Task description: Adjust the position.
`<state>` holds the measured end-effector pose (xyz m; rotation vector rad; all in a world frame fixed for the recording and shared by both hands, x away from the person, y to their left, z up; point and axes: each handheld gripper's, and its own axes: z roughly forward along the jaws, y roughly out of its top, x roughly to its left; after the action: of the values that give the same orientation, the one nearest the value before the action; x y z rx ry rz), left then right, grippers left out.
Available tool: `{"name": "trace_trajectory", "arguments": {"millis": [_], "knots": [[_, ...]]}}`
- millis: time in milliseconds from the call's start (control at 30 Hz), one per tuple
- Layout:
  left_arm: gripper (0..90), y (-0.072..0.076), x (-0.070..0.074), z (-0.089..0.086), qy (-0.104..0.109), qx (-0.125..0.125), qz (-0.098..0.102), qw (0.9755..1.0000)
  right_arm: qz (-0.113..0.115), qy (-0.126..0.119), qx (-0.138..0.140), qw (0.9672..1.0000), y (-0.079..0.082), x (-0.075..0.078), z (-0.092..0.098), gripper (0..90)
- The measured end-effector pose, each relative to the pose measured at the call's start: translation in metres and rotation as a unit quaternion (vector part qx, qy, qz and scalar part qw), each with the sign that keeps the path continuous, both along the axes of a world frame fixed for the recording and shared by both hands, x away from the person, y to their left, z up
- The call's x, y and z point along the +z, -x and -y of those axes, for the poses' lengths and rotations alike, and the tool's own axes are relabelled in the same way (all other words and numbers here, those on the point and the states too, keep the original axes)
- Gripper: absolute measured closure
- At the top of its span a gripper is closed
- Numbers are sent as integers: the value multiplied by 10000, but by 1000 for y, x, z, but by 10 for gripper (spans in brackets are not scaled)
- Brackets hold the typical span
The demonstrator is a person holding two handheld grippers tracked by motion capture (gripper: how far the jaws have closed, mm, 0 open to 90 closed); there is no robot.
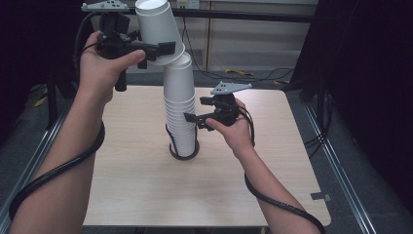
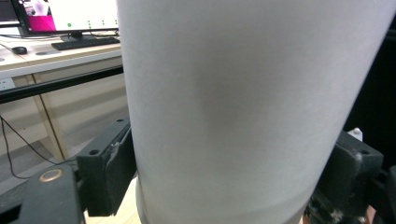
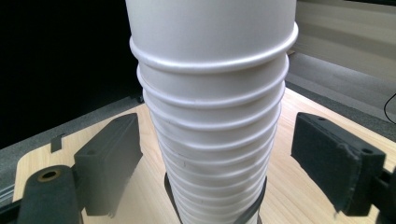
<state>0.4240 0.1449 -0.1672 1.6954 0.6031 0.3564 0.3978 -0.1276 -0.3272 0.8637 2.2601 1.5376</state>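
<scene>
Left gripper (image 1: 155,50) pinched tilted top cup (image 1: 158,29) at 12 o'clock above stack (image 1: 180,114); right gripper (image 1: 194,120) jaws spread, straddling stack.

No readable text, label, brand or number is showing anywhere. The monitor (image 2: 70,14) in the left gripper view is displaying only a pink patch and small green dots, too blurred to read as writing.
</scene>
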Motion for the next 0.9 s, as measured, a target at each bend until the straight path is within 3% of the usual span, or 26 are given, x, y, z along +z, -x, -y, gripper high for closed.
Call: {"name": "trace_trajectory", "arguments": {"millis": [100, 267, 467, 767, 900], "knots": [[171, 1, -1, -9, -9, 37, -68, 10000, -17, 21, -7, 10000, 0, -3, 2, 153], [171, 3, -8, -28, 168, 142, -86, 9997, -55, 29, -16, 10000, 0, -9, 6, 152], [172, 10, -20, -49, 145, 226, -117, 9996, -106, 51, -45, 9999, 2, -14, 15, 150], [182, 21, -54, -76, -23, 249, -257, 9994, -120, 119, -22, 9999, 9, -24, 33, 148], [188, 28, -69, -82, -203, 247, -263, 9991, -133, 91, -23, 9999, 12, -27, 41, 148]]}}
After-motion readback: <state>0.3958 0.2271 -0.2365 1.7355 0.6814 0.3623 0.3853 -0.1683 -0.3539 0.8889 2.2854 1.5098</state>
